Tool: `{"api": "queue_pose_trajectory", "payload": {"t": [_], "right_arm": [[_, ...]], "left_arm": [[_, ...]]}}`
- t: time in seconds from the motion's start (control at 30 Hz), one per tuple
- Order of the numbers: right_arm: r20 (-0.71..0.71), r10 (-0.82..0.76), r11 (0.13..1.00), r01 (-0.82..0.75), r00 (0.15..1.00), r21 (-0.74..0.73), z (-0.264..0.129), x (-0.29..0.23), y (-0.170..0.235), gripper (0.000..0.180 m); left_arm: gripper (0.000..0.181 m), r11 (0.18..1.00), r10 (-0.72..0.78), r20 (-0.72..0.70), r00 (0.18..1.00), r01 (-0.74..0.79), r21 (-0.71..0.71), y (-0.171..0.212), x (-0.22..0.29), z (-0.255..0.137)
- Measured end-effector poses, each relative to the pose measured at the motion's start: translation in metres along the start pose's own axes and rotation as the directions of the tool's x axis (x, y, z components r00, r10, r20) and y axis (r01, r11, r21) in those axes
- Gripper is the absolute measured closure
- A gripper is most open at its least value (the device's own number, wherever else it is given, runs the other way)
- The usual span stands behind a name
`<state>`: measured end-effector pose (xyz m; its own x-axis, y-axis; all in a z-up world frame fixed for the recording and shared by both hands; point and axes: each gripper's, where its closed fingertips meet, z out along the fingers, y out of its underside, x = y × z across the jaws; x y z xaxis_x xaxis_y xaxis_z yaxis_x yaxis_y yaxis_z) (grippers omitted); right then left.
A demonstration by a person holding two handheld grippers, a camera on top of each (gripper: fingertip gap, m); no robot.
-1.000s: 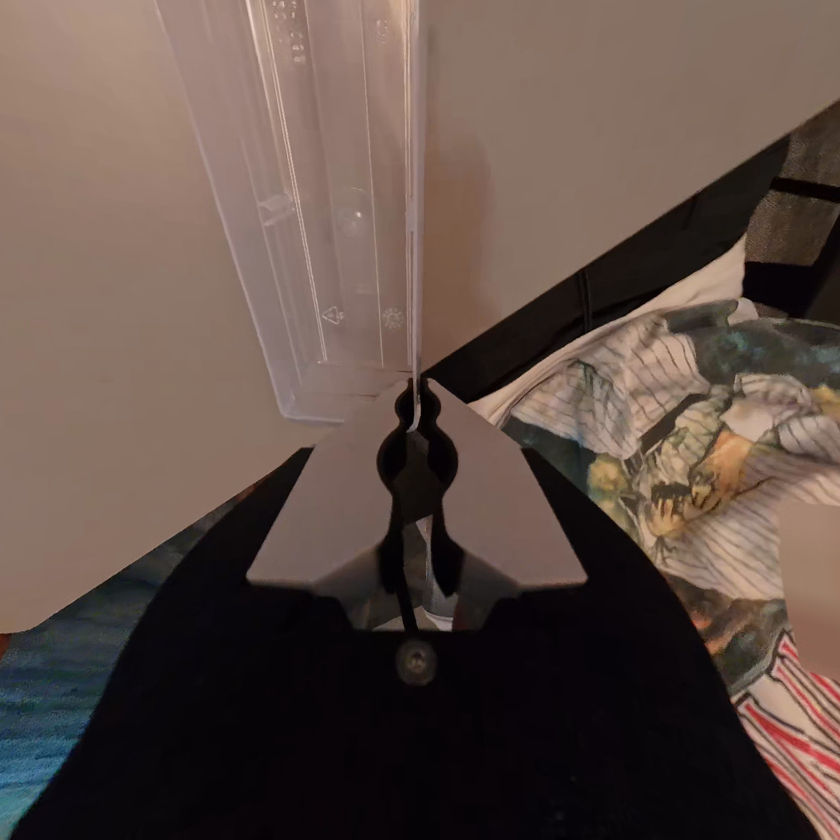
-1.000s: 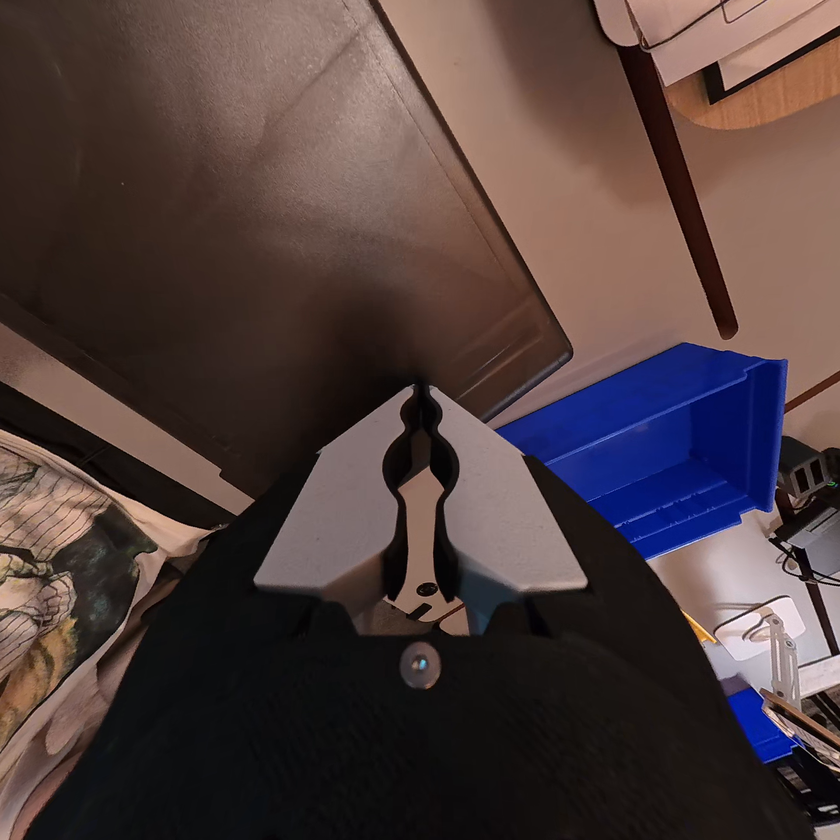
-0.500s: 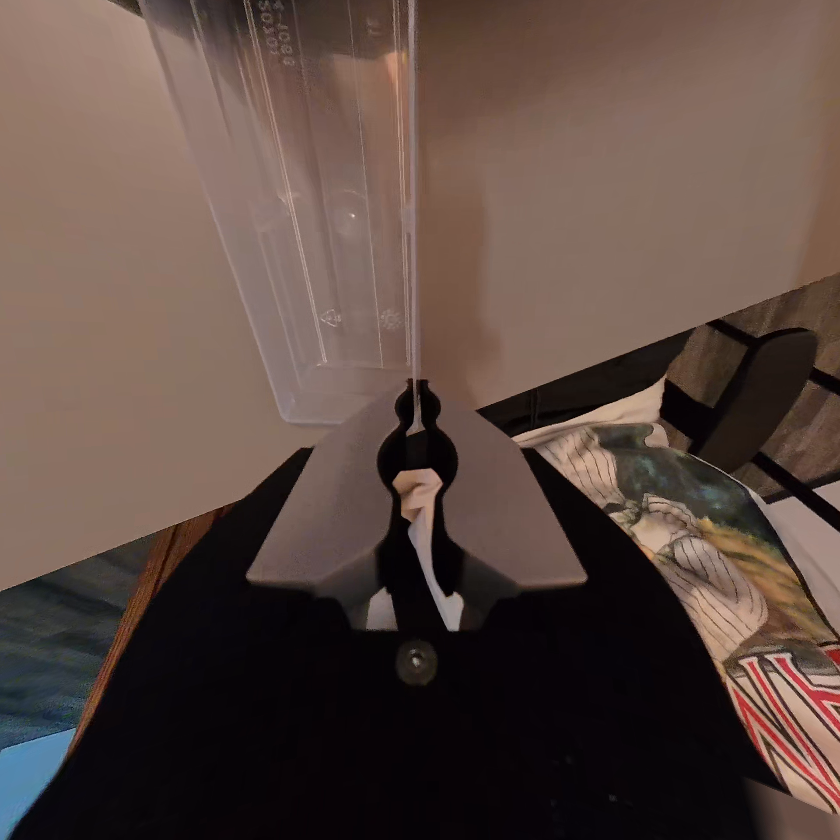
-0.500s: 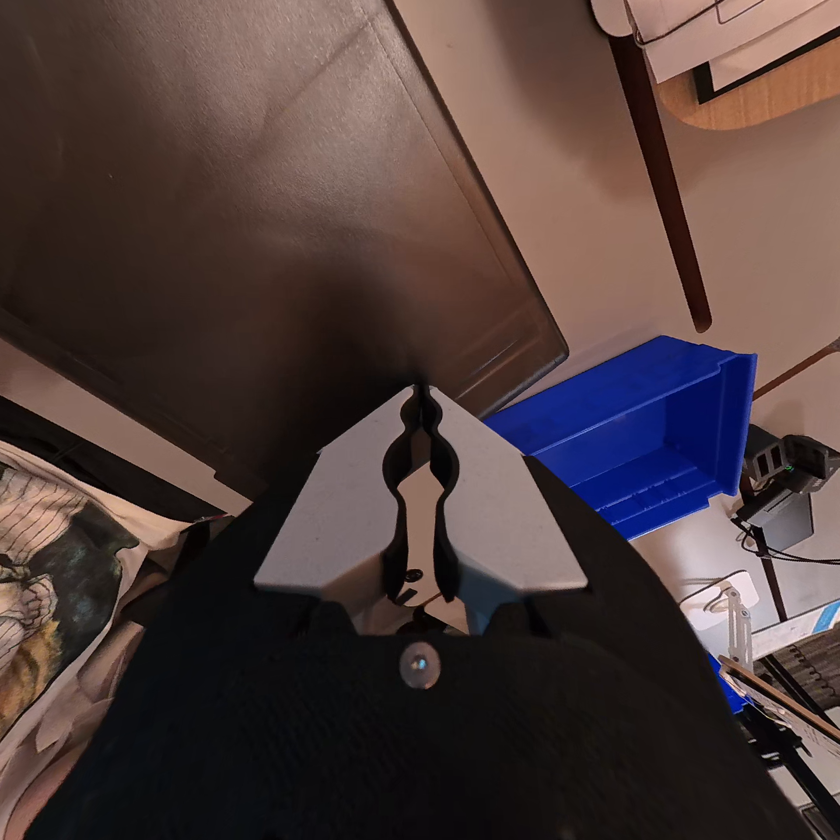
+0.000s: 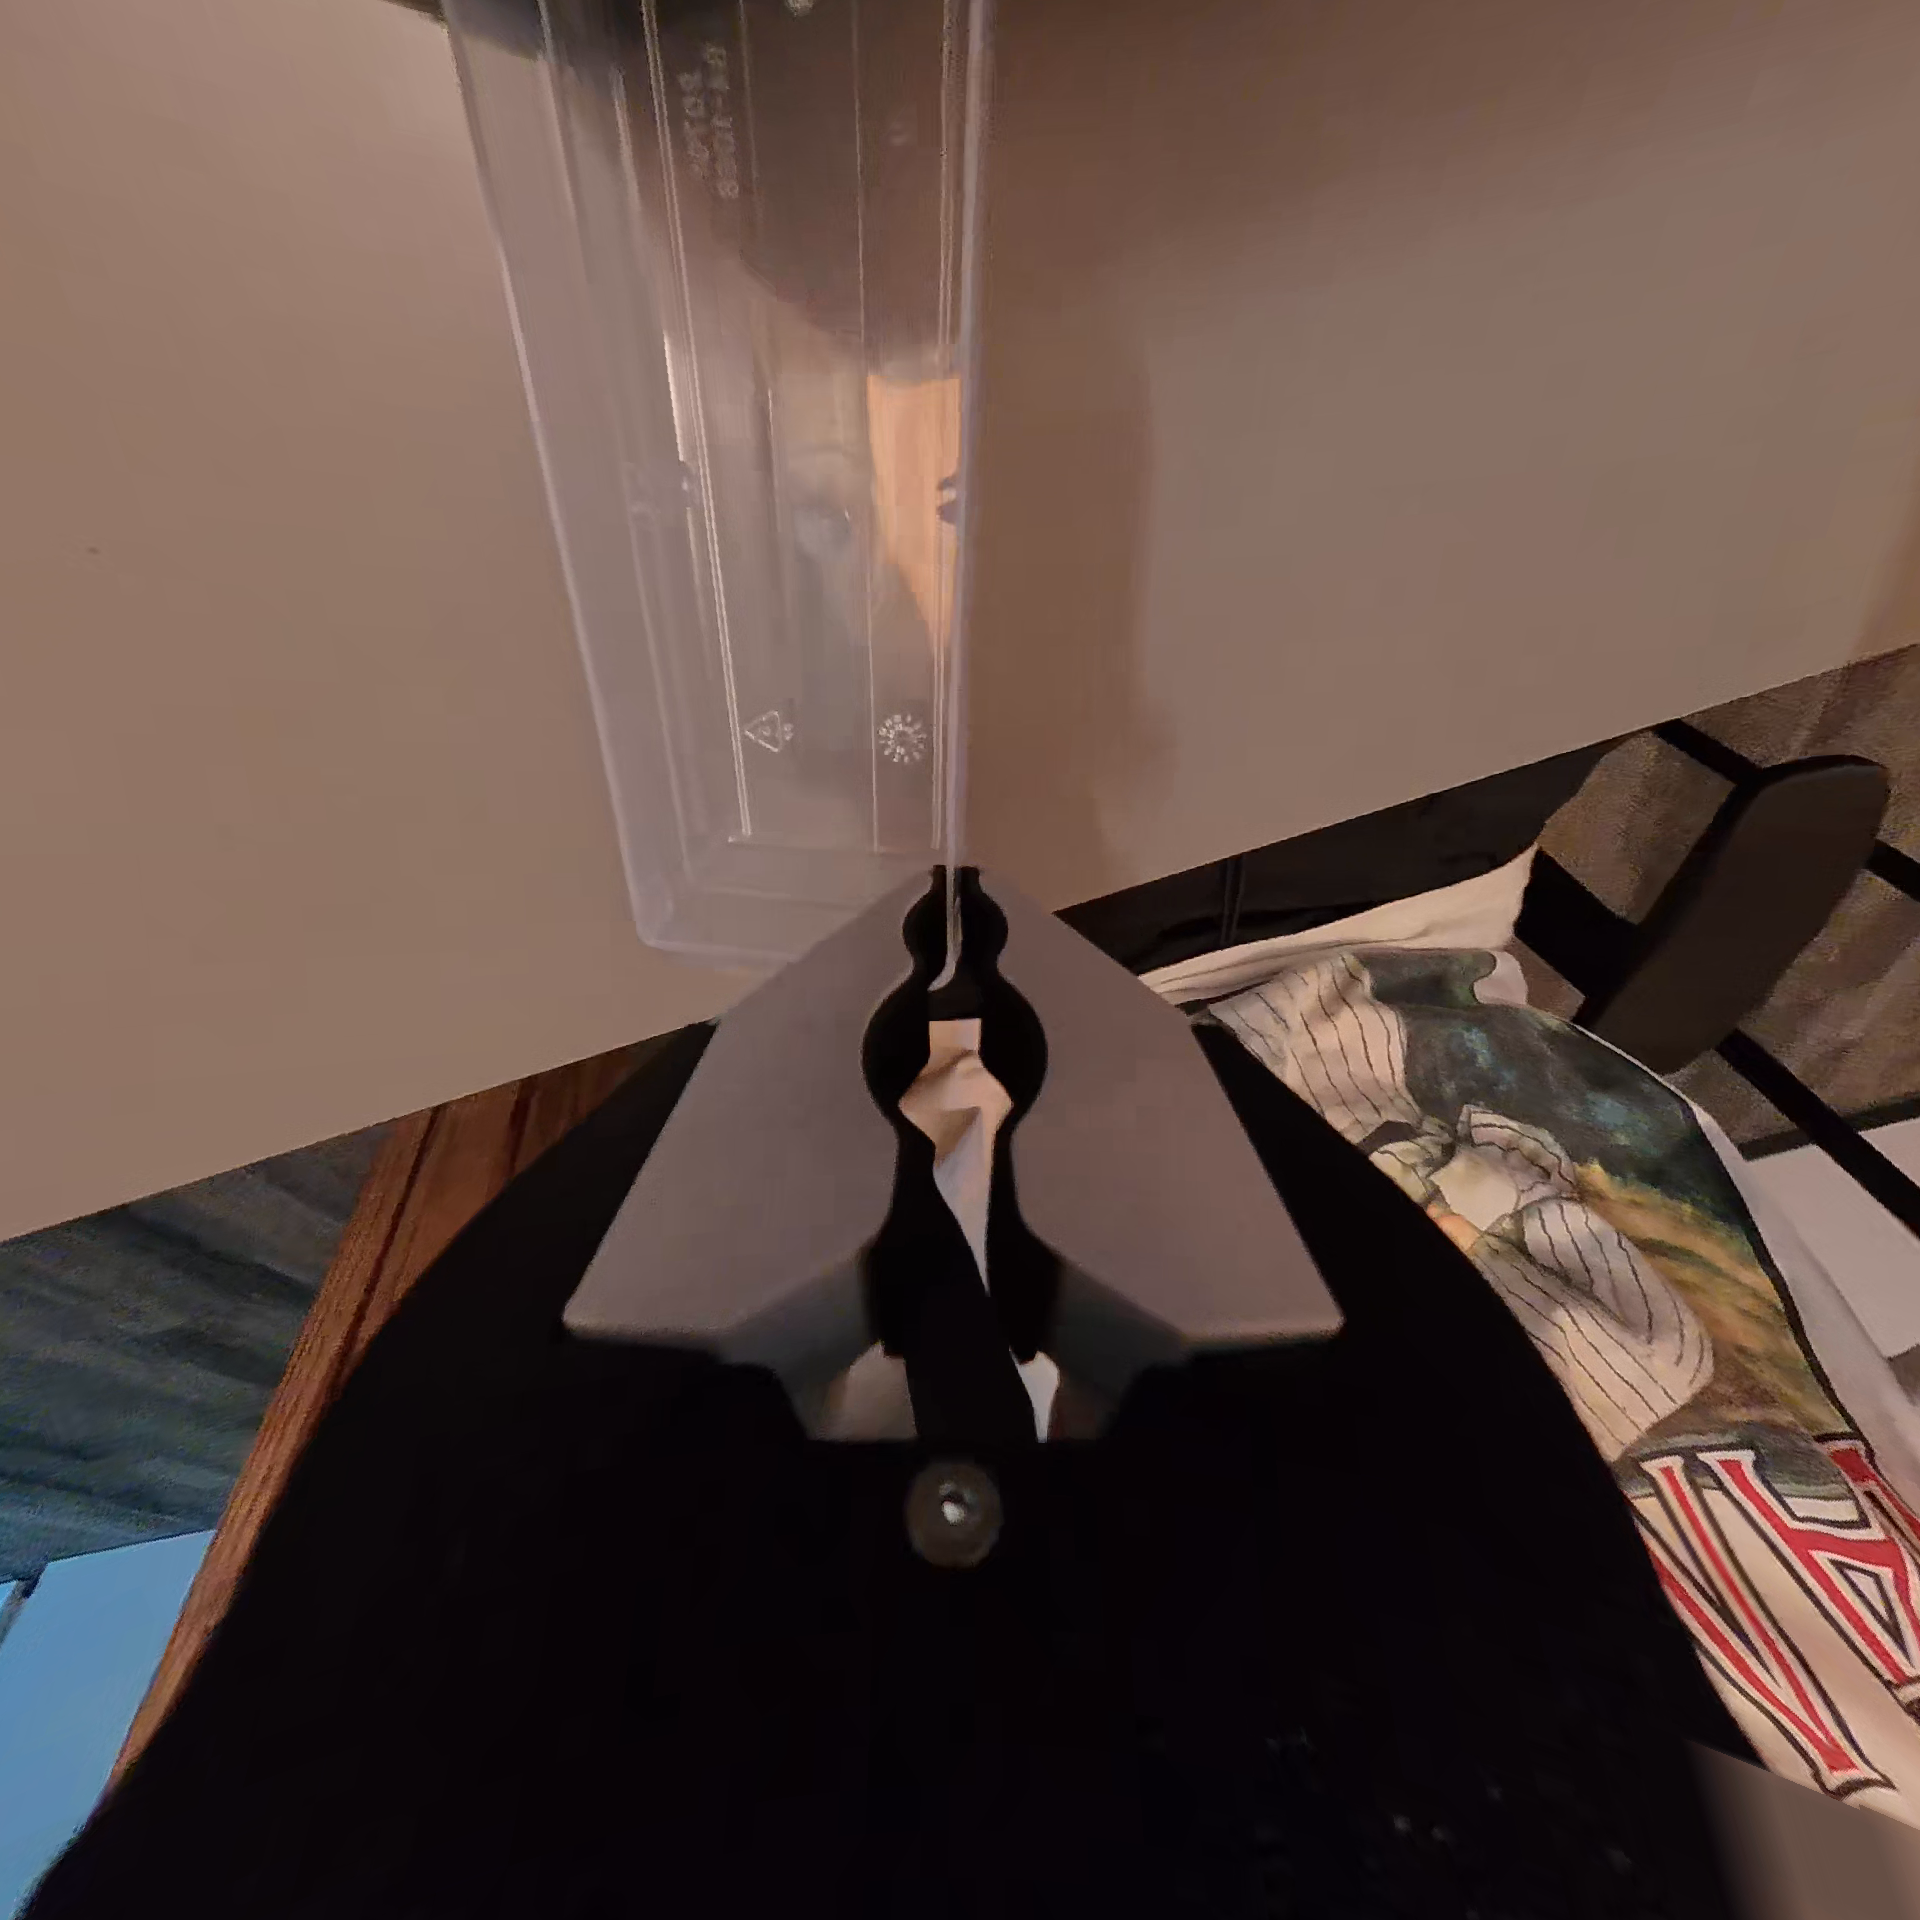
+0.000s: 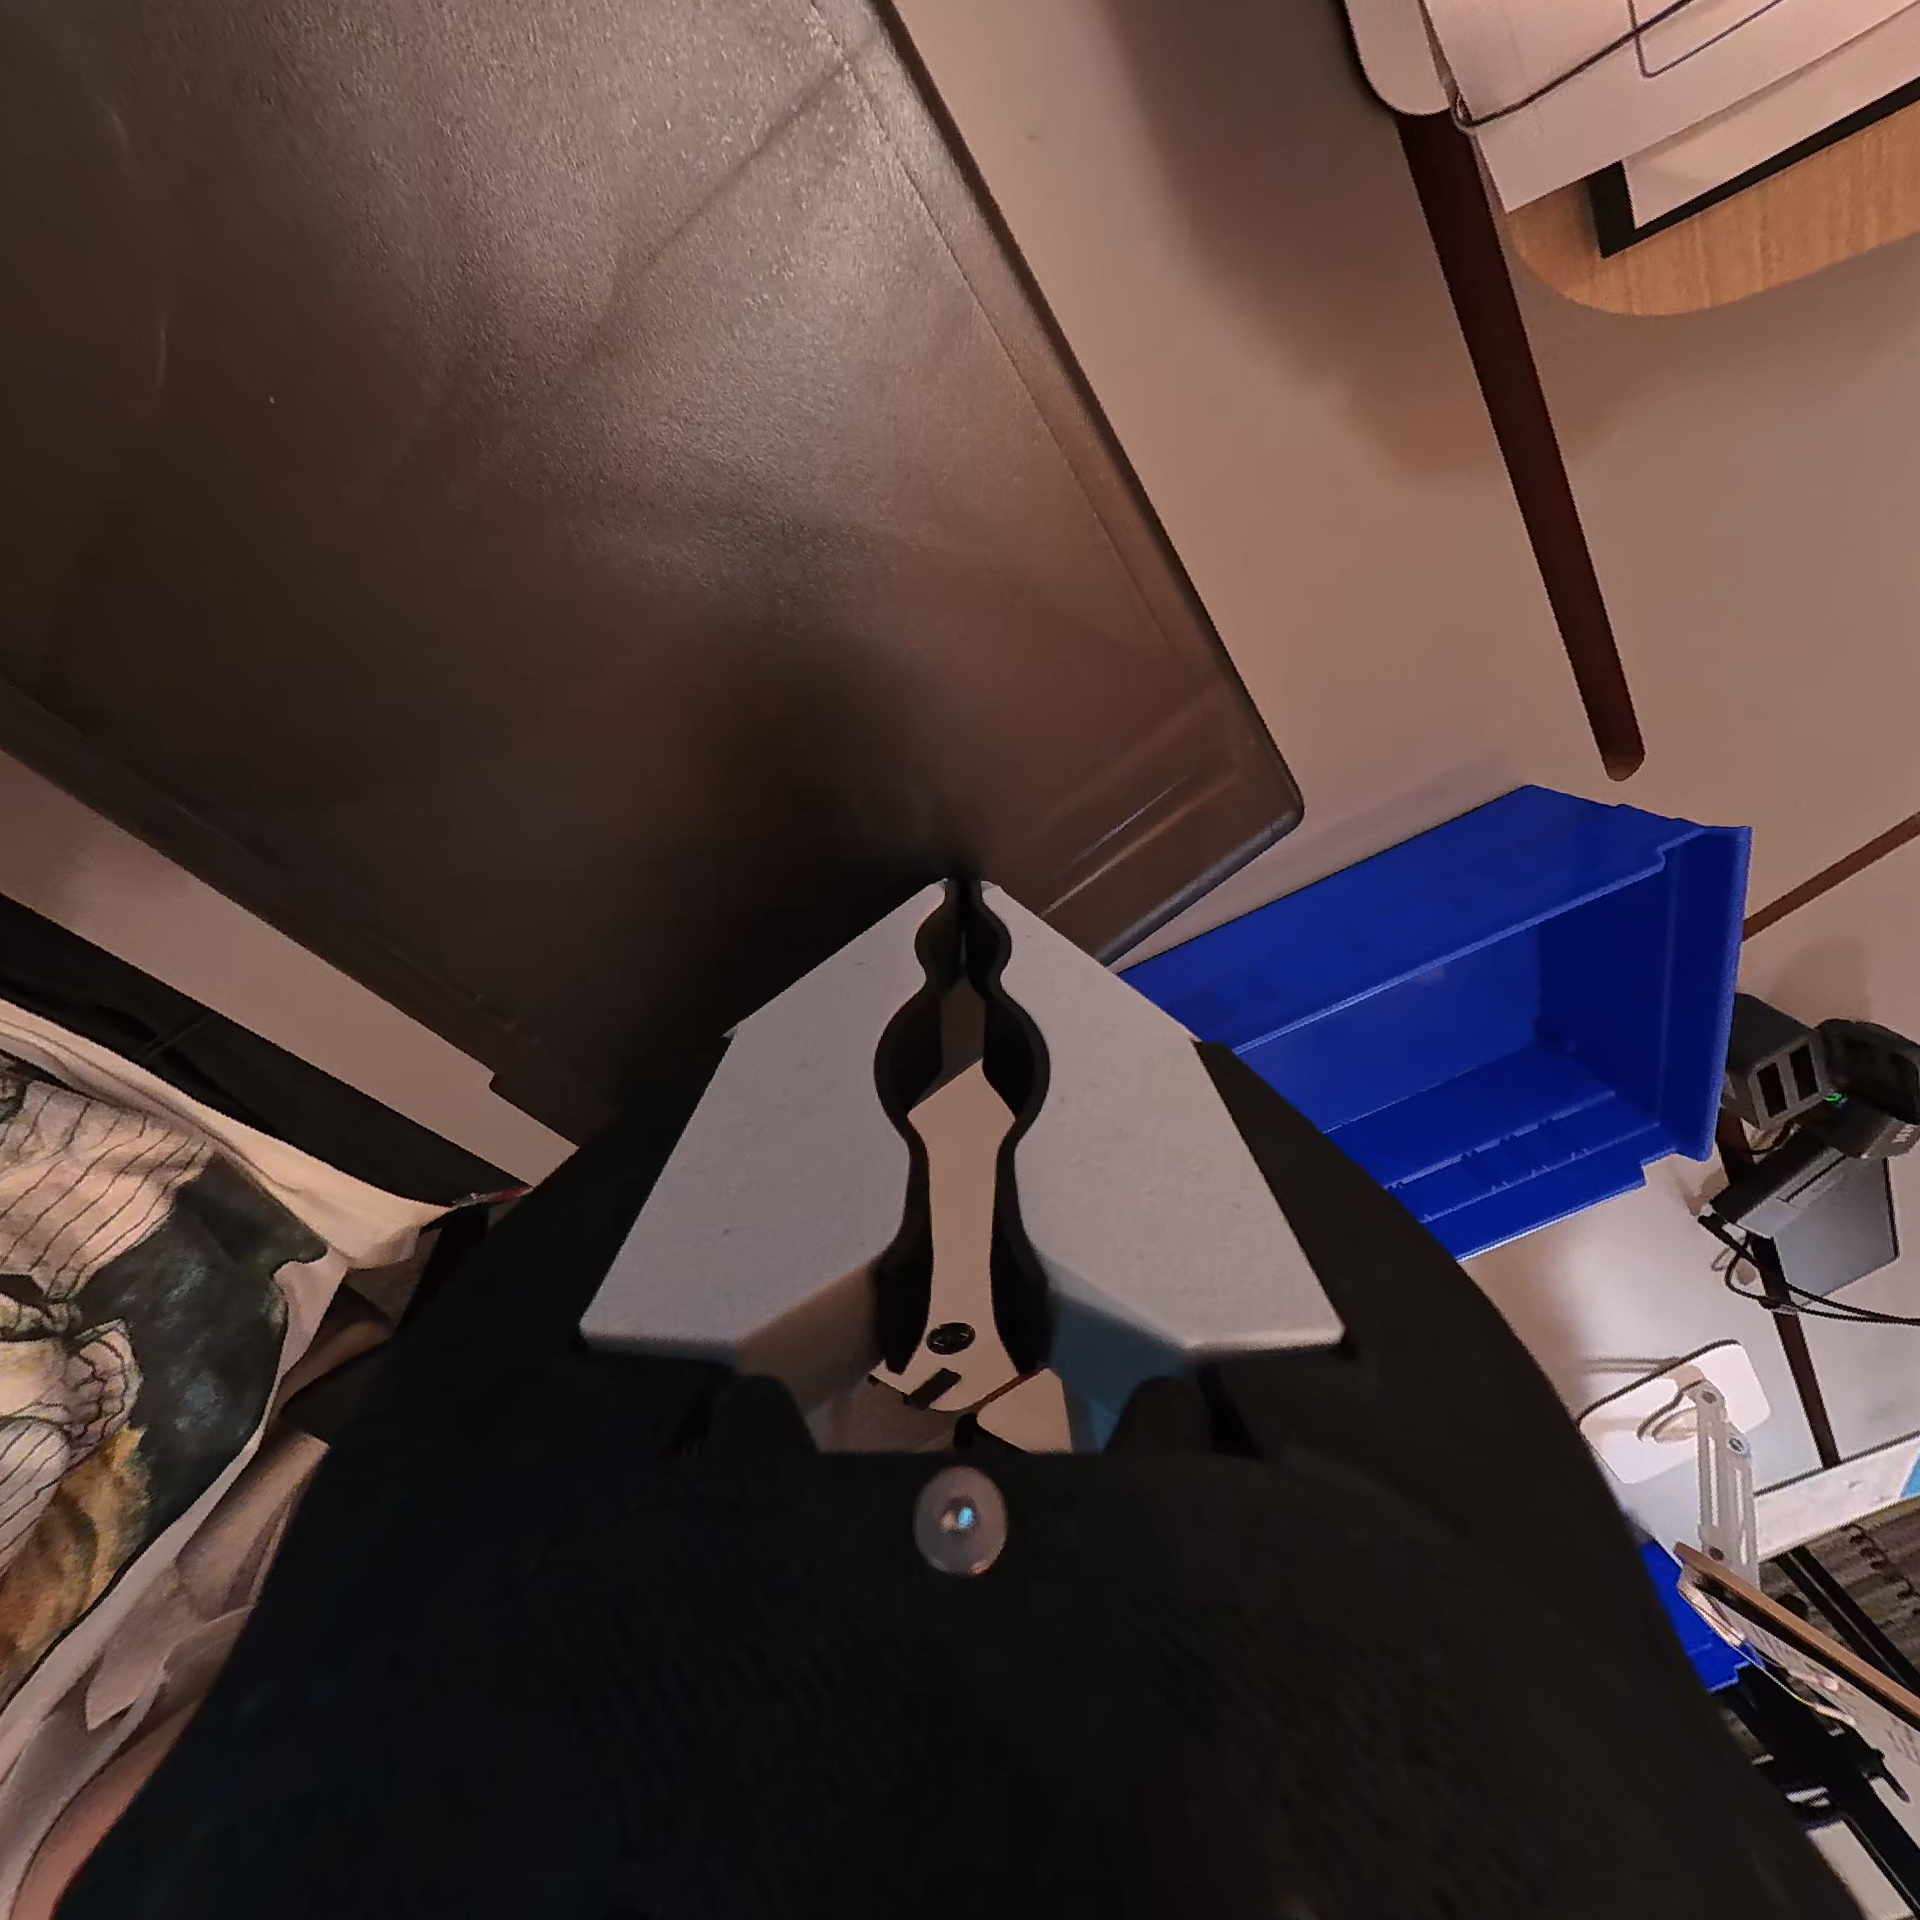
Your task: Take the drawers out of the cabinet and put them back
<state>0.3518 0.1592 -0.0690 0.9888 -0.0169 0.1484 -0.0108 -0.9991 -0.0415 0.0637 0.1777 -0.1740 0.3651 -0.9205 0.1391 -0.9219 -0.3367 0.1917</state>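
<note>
Left gripper (image 5: 954, 883) pinching thin wall of clear drawer (image 5: 748, 499), jaws pressed tight on its rim. Drawer hanging out over white table (image 5: 260, 623), far end running toward dark shape at top edge, likely cabinet, too cropped to tell. Right gripper (image 6: 961, 894) pressed together, tips touching black cabinet (image 6: 520, 468), apparently bracing it; whether anything is pinched, cannot tell. Blue bin (image 6: 1455, 1018) sitting just beside cabinet. You are, by the look of it, guiding drawer: keep it level, keep wall grip square, keep cabinet steadied against sliding.
</note>
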Motion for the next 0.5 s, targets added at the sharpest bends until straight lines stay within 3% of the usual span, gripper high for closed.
{"api": "queue_pose_trajectory", "payload": {"t": [0.3, 0.5], "right_arm": [[-0.01, -0.007, 1.0, 0.007, 1.0, -0.001, 0.0, 0.0, 0.0, 0.18], [0.006, -0.002, 1.0, 0.002, 1.0, 0.013, 0.0, 0.0, 0.0, 0.18]], "left_arm": [[0.181, 0.996, 0.029, 0.088, 0.996, -0.036, 0.078, -0.005, -0.001, -0.018], [0.181, 0.994, -0.018, 0.059, 0.998, 0.012, 0.106, -0.005, 0.0, -0.018]]}}
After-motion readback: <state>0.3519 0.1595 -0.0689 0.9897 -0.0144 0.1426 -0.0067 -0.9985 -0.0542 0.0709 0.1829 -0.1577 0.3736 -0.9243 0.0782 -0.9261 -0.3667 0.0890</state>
